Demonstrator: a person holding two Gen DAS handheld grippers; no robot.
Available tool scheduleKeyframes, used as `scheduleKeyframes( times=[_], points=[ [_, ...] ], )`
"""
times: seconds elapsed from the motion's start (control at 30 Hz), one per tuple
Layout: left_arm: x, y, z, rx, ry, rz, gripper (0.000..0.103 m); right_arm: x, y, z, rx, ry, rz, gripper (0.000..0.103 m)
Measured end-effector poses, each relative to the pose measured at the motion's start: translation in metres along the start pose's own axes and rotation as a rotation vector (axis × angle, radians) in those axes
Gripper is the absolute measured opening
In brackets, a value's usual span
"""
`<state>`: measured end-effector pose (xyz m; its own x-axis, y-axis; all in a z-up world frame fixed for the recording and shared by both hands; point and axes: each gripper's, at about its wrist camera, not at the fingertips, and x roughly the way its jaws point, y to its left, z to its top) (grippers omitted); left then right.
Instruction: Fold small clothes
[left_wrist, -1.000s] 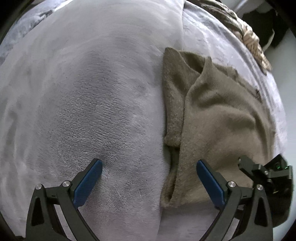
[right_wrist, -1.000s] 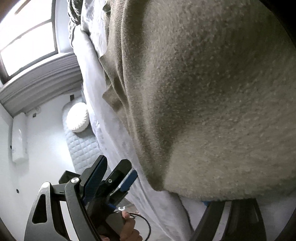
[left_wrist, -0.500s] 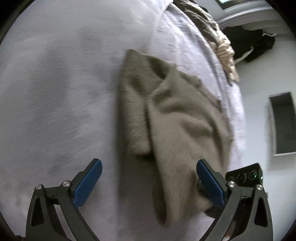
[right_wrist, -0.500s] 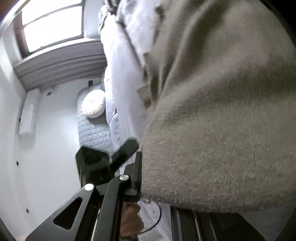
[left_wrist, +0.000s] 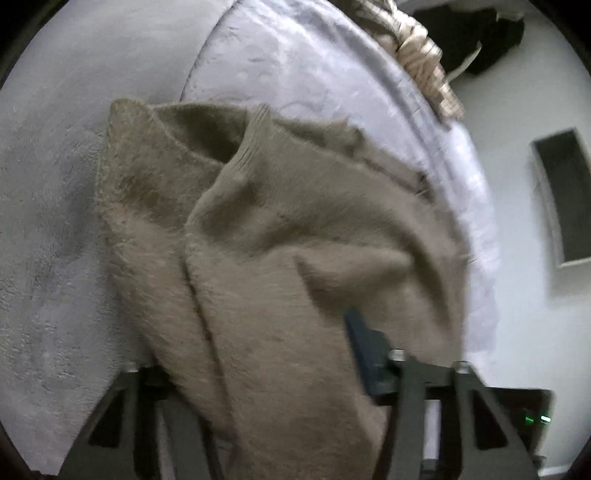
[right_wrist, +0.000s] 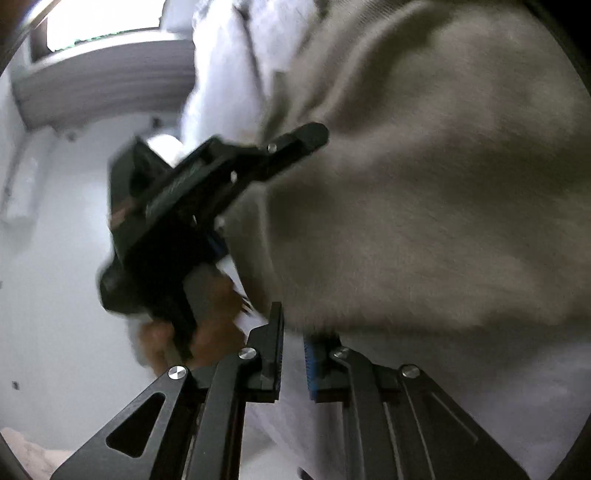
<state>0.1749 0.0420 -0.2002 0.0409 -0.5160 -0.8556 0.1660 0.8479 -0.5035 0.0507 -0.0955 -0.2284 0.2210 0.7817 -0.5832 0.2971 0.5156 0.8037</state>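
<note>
A fuzzy olive-brown knit garment (left_wrist: 280, 236) lies bunched on the grey bed cover (left_wrist: 48, 206); its near edge drapes over my left gripper (left_wrist: 258, 369). That gripper's jaws have narrowed on the cloth; the blue right pad (left_wrist: 364, 339) shows, the left finger is hidden under fabric. In the right wrist view the same garment (right_wrist: 424, 184) fills the upper right. My right gripper (right_wrist: 293, 347) is nearly shut, pinching its lower edge. The left gripper (right_wrist: 207, 192), held in a hand, appears there against the garment.
The bed's edge (left_wrist: 476, 229) runs down the right, with white floor beyond. A striped beige cloth (left_wrist: 421, 51) and dark clothing (left_wrist: 476, 37) lie at the far top. A window (right_wrist: 103, 22) and white wall show in the right wrist view.
My left gripper moved right onto the garment and closed from wide open onto its near edge. My right gripper closed on the garment's lower edge. The garment is bunched and lifted.
</note>
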Motion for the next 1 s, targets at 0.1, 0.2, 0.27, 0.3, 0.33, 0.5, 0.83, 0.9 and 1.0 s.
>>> scheduleKeyframes(
  times=[0.1,0.2,0.27,0.3,0.33,0.5,0.83,0.9,1.0],
  points=[
    [0.007,-0.004,-0.006,0.041,0.003,0.092,0.048,-0.024,-0.006,-0.005,-0.065,0.027,-0.138,0.055],
    [0.009,-0.004,-0.01,0.044,-0.004,0.122,0.048,-0.059,-0.009,0.001,-0.1,-0.029,-0.192,0.072],
    [0.008,-0.005,-0.011,0.047,-0.007,0.135,0.048,-0.085,-0.011,0.01,-0.115,-0.095,-0.246,0.072],
    [0.008,-0.006,-0.011,0.052,-0.008,0.143,0.048,-0.096,-0.014,0.016,-0.12,-0.129,-0.274,0.072],
    [0.009,-0.007,-0.011,0.056,-0.008,0.15,0.048,-0.102,-0.016,0.02,-0.121,-0.149,-0.293,0.072],
    [0.011,-0.009,-0.009,0.071,-0.011,0.192,0.048,-0.114,-0.013,0.054,-0.164,-0.22,-0.419,0.056],
    [0.013,-0.008,-0.006,0.065,0.002,0.227,0.049,-0.089,-0.035,0.07,-0.18,-0.178,-0.53,0.013],
    [0.017,-0.008,-0.004,0.053,0.006,0.231,0.049,-0.085,-0.038,0.071,-0.184,-0.176,-0.539,0.013],
    [0.02,-0.014,-0.001,0.046,-0.015,0.235,0.043,-0.085,-0.035,0.069,-0.212,-0.177,-0.556,0.013]
  ],
)
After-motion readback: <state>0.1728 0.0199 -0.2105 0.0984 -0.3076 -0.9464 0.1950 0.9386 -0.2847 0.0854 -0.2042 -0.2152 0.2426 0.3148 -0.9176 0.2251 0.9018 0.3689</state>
